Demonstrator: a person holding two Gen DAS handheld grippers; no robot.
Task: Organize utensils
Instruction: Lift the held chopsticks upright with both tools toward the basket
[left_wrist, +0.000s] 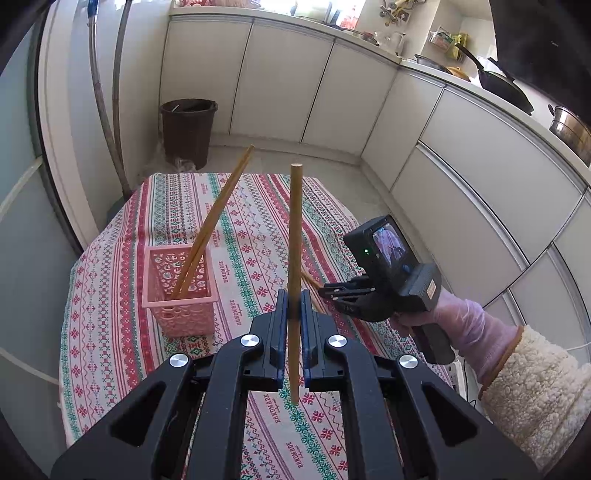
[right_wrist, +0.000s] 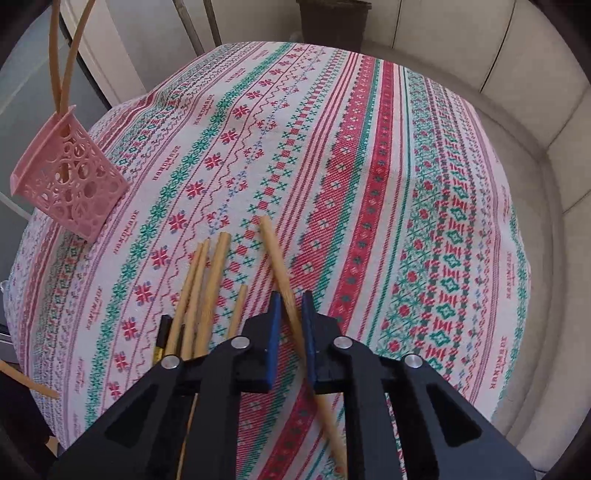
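My left gripper (left_wrist: 294, 295) is shut on a wooden chopstick (left_wrist: 295, 221), holding it upright above the patterned tablecloth (left_wrist: 110, 258). To its left stands a pink perforated basket (left_wrist: 181, 291) with two chopsticks (left_wrist: 218, 214) leaning in it. My right gripper (right_wrist: 291, 299) points down at the table, its blue pads shut on a chopstick (right_wrist: 273, 251) whose far end rests on the cloth. Several loose chopsticks (right_wrist: 214, 280) lie just left of it. The basket (right_wrist: 70, 173) is far left in the right wrist view. A gloved hand (left_wrist: 458, 325) holds the right gripper (left_wrist: 328, 291).
A dark stick-like utensil (right_wrist: 162, 332) lies beside the loose chopsticks. Another chopstick end (right_wrist: 29, 380) pokes in at the lower left. A brown bin (left_wrist: 188, 129) stands on the floor beyond the table. White cabinets (left_wrist: 461, 155) run along the back and right, with pots on the counter.
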